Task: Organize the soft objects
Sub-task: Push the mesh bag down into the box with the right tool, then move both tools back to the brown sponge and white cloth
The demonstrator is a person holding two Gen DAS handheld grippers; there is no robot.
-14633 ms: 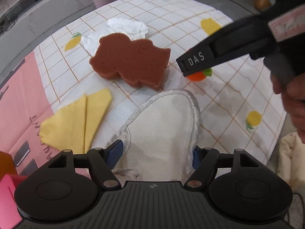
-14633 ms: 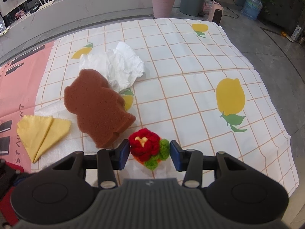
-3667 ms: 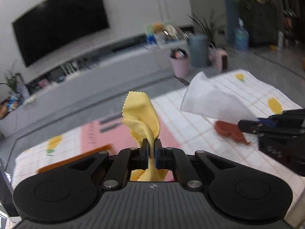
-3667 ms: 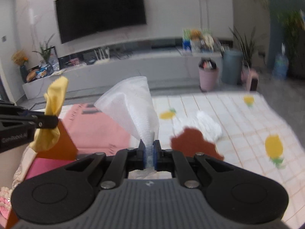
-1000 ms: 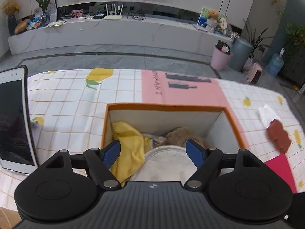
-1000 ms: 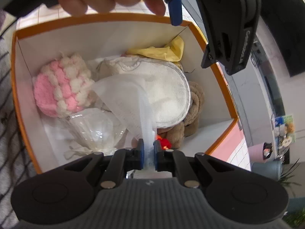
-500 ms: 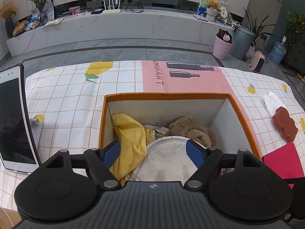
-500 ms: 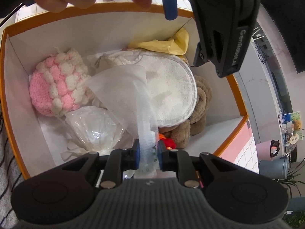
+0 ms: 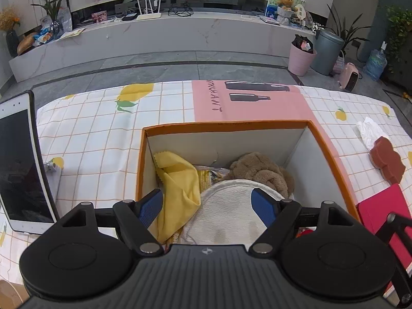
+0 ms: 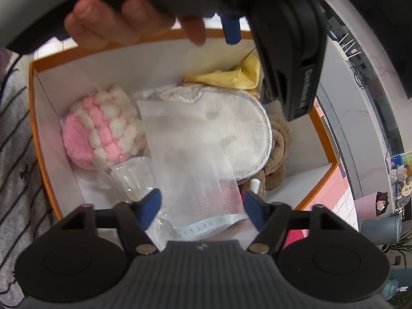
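You see a matt cardboard box (image 9: 226,124) – orange outside, white within. In it lie a smooth yellow cloth (image 9: 179,180), a nubby white terry pad (image 10: 242,128), a plush brown toy (image 9: 260,168), a fluffy pink-and-white yarn ball (image 10: 99,132) and a thin translucent white sheet (image 10: 195,164) – faintly textured. Outside, a porous brown sponge (image 9: 386,159).

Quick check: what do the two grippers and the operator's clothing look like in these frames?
Both the left gripper and right gripper are matte black plastic with a ribbed centre body, two round side discs, silver pivot screws and ridged blue pads. The left one's side bears white lettering. The person wears a grey sleeve with thin dark stripes.
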